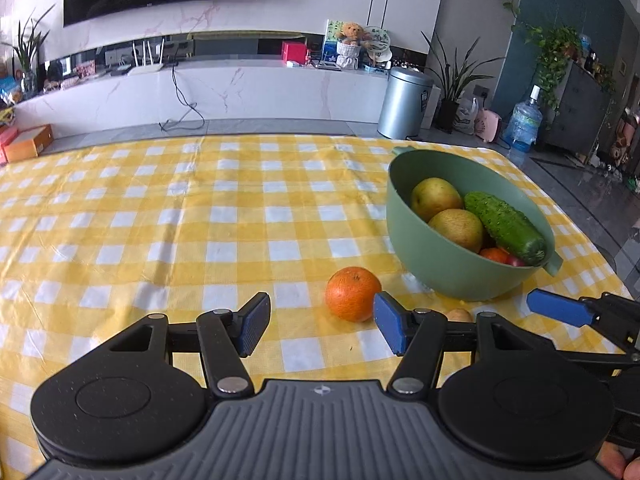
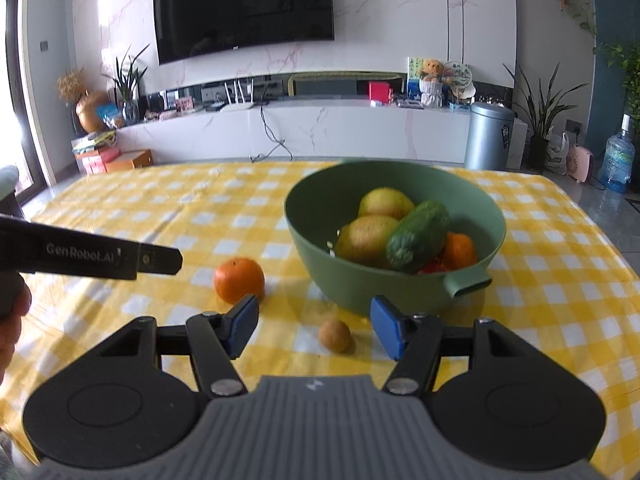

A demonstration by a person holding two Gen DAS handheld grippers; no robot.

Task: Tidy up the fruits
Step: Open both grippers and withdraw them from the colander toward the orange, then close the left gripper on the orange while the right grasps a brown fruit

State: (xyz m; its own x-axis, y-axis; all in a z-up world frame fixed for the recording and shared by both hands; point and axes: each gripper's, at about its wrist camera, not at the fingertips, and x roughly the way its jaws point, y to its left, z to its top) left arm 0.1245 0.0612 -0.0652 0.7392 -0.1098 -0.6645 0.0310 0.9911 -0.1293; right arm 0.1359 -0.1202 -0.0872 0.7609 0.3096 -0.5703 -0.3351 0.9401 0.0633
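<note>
surface: yellow-checked tablecloth (image 1: 200,216) | room: wall television (image 2: 244,4) | both tools apart, empty

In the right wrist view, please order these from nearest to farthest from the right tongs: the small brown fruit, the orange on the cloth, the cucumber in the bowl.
From the right tongs:
1. Small brown fruit, on the cloth between the fingers' tips.
2. Orange, on the cloth, just beyond the left finger.
3. Cucumber, farther back, inside the green bowl.
</note>
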